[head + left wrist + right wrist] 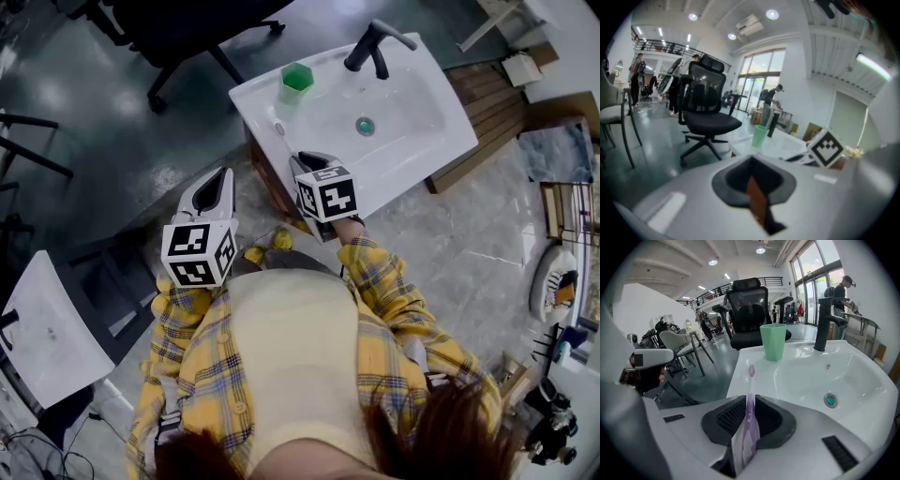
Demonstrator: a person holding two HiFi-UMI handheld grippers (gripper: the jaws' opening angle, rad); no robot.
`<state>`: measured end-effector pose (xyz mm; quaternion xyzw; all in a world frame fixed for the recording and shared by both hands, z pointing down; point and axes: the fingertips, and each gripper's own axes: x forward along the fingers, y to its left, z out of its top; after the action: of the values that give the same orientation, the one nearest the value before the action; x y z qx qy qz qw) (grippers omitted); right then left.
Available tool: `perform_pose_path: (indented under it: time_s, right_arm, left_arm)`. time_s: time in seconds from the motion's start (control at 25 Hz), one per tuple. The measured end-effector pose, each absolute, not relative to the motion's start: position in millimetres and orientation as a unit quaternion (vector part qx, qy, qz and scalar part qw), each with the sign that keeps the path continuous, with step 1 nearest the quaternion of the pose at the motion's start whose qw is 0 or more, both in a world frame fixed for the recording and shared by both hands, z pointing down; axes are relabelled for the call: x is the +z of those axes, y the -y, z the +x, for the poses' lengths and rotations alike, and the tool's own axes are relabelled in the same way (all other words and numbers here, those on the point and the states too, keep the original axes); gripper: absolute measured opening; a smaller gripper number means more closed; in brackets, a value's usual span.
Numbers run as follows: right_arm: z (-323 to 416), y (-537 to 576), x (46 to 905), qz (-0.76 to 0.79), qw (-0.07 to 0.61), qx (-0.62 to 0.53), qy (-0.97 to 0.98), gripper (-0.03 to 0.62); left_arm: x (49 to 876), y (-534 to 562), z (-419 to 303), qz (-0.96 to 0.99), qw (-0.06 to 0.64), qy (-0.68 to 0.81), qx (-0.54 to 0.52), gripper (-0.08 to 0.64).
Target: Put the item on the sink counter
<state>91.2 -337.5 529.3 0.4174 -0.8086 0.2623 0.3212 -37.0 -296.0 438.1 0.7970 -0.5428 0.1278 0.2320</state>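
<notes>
Right gripper view: the right gripper (pixel 750 420) has its jaws clamped on a purple toothbrush (pixel 750 394), head out over the white sink (pixel 737 369) rim near the green cup (pixel 773 341); left gripper (pixel 752 187) jaws pressed together, empty.

There is one white sink (pixel 412 141), with one black faucet (pixel 375 42) at its far rim, one green cup (pixel 295 82) on its far left corner and one drain (pixel 365 126) in its basin. One purple toothbrush (pixel 750 399) reaches over the sink's near left edge. There are two grippers: the left gripper (pixel 223 175) beside the sink and the right gripper (pixel 303 158) at its near edge. One black office chair (pixel 187 28) stands beyond the sink.
</notes>
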Motion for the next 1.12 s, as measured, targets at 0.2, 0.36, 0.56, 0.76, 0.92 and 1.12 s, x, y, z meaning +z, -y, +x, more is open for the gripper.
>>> perform_pose_path:
  time_s: [0.2, 0.36, 0.56, 0.76, 0.92, 1.12]
  right_arm:
    - [92.1, 337.3, 525.3, 0.423, 0.315, 0.259, 0.809, 0.048]
    - [96.1, 336.7, 518.6, 0.432, 0.31, 0.256, 0.808, 0.046]
    - [101.8, 331.0, 509.9, 0.442, 0.302, 0.258, 0.805, 0.046]
    - [108.8, 321.2, 504.0, 0.452, 0.289, 0.266, 0.801, 0.046]
    - [118.7, 313.6, 495.8, 0.466, 0.275, 0.274, 0.795, 0.046]
    - [133.8, 302.6, 490.9, 0.487, 0.259, 0.28, 0.785, 0.046]
  left_arm:
    - [437.5, 295.7, -36.7, 0.8, 0.231, 0.539, 0.128, 0.008]
    - [436.2, 295.9, -35.2, 0.804, 0.229, 0.534, 0.128, 0.008]
    - [433.3, 294.7, -30.2, 0.812, 0.225, 0.523, 0.129, 0.008]
    - [430.8, 294.0, -20.8, 0.824, 0.22, 0.506, 0.132, 0.008]
    - [427.7, 292.8, -12.0, 0.834, 0.215, 0.49, 0.135, 0.008]
    - [428.2, 290.7, -0.3, 0.847, 0.211, 0.469, 0.137, 0.008]
